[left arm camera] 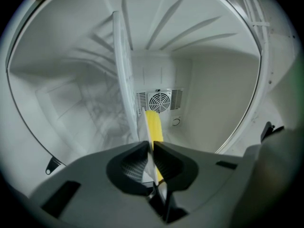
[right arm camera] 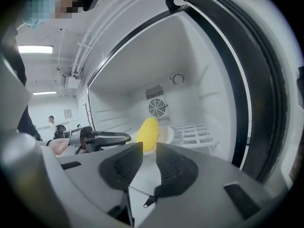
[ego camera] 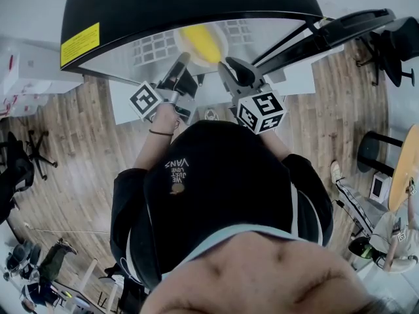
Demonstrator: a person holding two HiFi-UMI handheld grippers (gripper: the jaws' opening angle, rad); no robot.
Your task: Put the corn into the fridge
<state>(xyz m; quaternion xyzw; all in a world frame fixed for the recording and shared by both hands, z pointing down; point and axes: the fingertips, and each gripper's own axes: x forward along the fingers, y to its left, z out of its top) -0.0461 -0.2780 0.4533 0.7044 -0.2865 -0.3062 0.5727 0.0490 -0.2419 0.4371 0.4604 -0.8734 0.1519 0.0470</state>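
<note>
- Evidently the corn [ego camera: 200, 41] lay on a white plate [right arm camera: 167, 133] inside the open fridge [right arm camera: 209, 80], just ahead of both tongs, its long axis running away from them toward the fan [left arm camera: 159, 101] on the back wall.
- The left tongs [left arm camera: 152, 144] were clamped on the plate's near rim, seen edge-on, so that hand carried the load.
- The right tongs [right arm camera: 149, 146] stood narrowly parted just short of the corn, pinching nothing.
- The corn looked smooth, bright yellow and blunt-ended; it would probably roll if the plate tipped.
- Whether the plate rested on the wire shelf [right arm camera: 194, 132] could not be told.
</note>
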